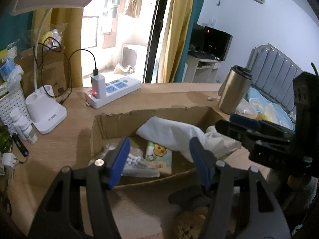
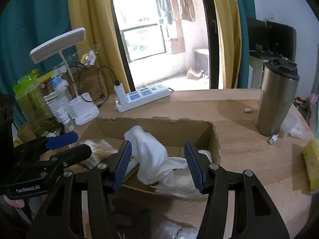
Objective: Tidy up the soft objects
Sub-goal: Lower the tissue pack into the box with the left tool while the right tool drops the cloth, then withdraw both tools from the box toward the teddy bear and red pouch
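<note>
Left wrist view: the left hand-held gripper (image 1: 159, 159) sits nearest the lens, jaws parted about halfway, nothing between the blue pads.
Right wrist view: the right hand-held gripper (image 2: 158, 164) shows the same condition, jaws parted, pads clear of the cloth beyond them, nothing gripped.
Cross view: each gripper appears at the edge of the other's camera, both poised over the near side of the box.
Cardboard box (image 1: 111, 123): open-topped, torn upper edge, resting on the table (image 1: 75, 123) directly ahead of both grippers.
White cloth (image 2: 151, 155): lies crumpled inside the box, bunched toward its right half, one fold raised above the rest.
Other box contents: a clear bag of small white beads (image 1: 135, 162) at the left, and a printed cartoon packet (image 1: 159, 153) flat on the box floor beside it.
Steel tumbler (image 2: 277, 97): upright on the table, right of the box, well apart from it.
USB plug (image 2: 273, 139): lies on the table just beside the tumbler base.
Power strip (image 2: 143, 97): behind the box, a white charger plugged in.
Desk lamp (image 2: 83, 107): white base, far left of the table.
</note>
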Available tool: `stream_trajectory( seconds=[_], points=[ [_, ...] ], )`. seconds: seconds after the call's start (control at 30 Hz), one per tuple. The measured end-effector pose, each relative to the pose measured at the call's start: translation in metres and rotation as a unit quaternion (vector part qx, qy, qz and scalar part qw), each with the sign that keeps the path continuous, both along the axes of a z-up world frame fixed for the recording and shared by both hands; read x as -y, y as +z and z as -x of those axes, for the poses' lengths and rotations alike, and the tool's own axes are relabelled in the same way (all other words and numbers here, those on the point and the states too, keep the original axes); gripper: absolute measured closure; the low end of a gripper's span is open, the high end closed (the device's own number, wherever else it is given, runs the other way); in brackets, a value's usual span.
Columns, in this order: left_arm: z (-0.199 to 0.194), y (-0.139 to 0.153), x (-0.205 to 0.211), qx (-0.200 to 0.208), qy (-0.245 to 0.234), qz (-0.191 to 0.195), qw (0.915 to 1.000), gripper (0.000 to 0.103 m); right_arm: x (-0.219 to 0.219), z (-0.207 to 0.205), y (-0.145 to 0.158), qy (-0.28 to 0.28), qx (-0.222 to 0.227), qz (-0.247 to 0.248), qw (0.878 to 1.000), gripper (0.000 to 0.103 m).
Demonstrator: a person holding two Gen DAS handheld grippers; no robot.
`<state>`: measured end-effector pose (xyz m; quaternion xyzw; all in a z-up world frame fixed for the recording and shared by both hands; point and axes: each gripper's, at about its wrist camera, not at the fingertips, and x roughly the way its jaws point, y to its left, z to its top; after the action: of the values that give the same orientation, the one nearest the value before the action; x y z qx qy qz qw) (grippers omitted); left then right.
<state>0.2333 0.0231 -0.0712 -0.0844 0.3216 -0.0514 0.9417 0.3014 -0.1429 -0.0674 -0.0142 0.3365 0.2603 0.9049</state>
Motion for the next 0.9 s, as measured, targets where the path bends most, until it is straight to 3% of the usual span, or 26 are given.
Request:
stream_trajectory(
  seconds=[0.37,0.53,0.9],
  points=[
    [0.024,0.012,0.004,0.017,0.004,-0.004,0.9998,0.038,0.001,0.028,0.015,0.007,0.022,0.001,1.0,0.044],
    [0.035,0.017,0.006,0.024,0.0,0.002,0.9997,0.028,0.006,0.04,0.019,0.005,0.029,0.0,1.0,0.04],
    [0.052,0.021,0.014,0.03,-0.002,0.003,0.9995,0.026,0.017,0.062,0.025,0.001,0.04,0.002,0.999,0.036]
  ],
)
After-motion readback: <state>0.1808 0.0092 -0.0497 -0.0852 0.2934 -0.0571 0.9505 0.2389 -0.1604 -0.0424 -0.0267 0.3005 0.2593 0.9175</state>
